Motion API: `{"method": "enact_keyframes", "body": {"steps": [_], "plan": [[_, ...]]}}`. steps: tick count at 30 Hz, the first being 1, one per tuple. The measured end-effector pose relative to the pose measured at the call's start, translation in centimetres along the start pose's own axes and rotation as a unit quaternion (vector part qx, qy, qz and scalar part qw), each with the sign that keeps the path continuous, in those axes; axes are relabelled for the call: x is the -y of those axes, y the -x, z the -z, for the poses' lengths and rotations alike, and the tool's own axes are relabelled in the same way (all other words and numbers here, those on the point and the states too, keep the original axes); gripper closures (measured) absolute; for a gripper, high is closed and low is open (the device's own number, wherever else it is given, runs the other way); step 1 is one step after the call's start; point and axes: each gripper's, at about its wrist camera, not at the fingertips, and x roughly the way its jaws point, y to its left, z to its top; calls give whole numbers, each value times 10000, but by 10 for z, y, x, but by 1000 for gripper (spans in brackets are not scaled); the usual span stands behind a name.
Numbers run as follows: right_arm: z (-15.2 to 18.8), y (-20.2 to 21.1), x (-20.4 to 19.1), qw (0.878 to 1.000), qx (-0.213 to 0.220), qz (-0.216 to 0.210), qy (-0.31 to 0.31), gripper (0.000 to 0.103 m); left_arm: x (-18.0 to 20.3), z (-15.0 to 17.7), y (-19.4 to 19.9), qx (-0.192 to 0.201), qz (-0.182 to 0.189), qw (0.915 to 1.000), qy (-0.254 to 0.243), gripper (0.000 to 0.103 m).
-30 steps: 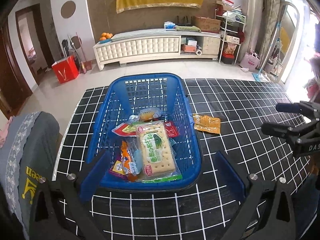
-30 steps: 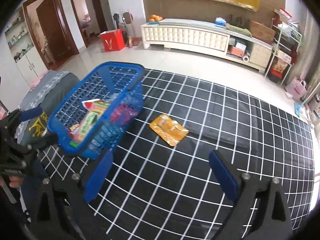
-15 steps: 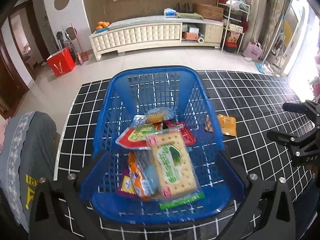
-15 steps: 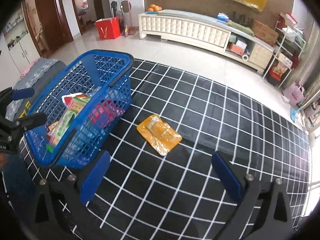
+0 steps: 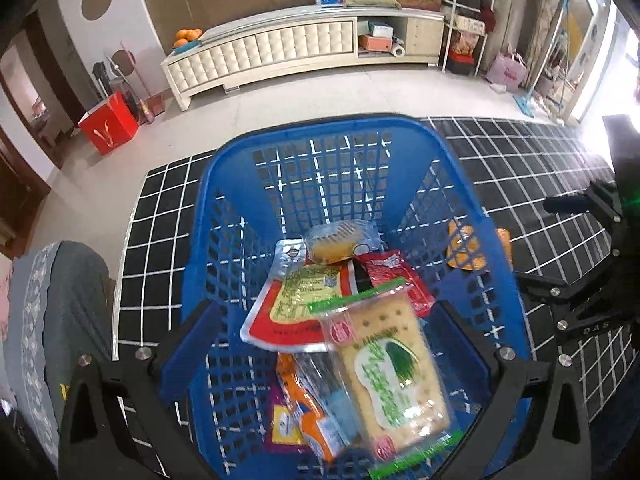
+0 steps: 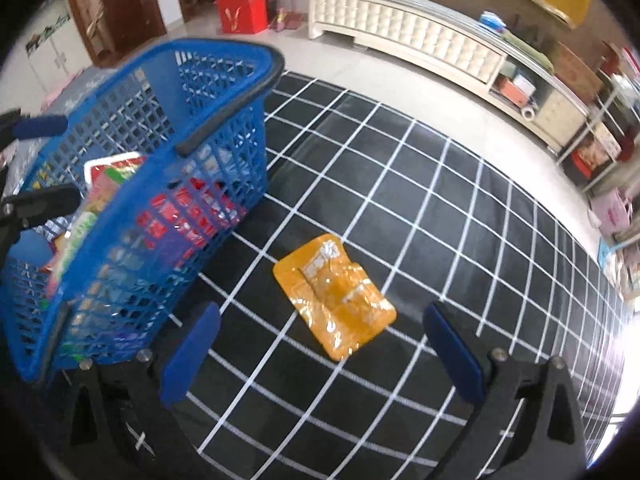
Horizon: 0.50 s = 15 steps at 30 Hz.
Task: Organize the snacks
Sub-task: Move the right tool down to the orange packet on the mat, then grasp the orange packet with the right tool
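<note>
A blue plastic basket (image 5: 400, 136) (image 6: 224, 120) stands on the black checked table and holds several snack packs, with a cracker pack (image 5: 392, 368) on top. My left gripper (image 5: 326, 344) is open, its fingers spread over the basket's near end. An orange snack pouch (image 6: 334, 308) lies flat on the table right of the basket; it shows through the basket wall in the left wrist view (image 5: 464, 246). My right gripper (image 6: 320, 348) is open and empty, just short of the pouch.
The table's black cloth with white grid (image 6: 460, 208) extends right and forward. A grey cushioned seat (image 5: 60, 320) sits left of the table. A white cabinet (image 5: 280, 52) and a red bag (image 5: 108, 128) stand on the floor beyond.
My left gripper has moved forward over the basket's near end. My right gripper has moved closer to the orange pouch. Both have stayed open.
</note>
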Motion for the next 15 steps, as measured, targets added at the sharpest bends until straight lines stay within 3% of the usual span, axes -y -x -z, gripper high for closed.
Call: {"method": "enact_keyframes", "body": {"steps": [8, 11, 15], "plan": [[1, -54, 7, 9987, -473, 65, 168, 1, 0, -13, -29, -272, 184, 9994, 114, 0], [7, -63, 12, 9986, -478, -101, 191, 1, 6, -15, -35, -328, 36, 9995, 6, 0], [11, -67, 19, 9992, -255, -217, 201, 8, 8, -18, -41, -349, 137, 9993, 37, 0]]}}
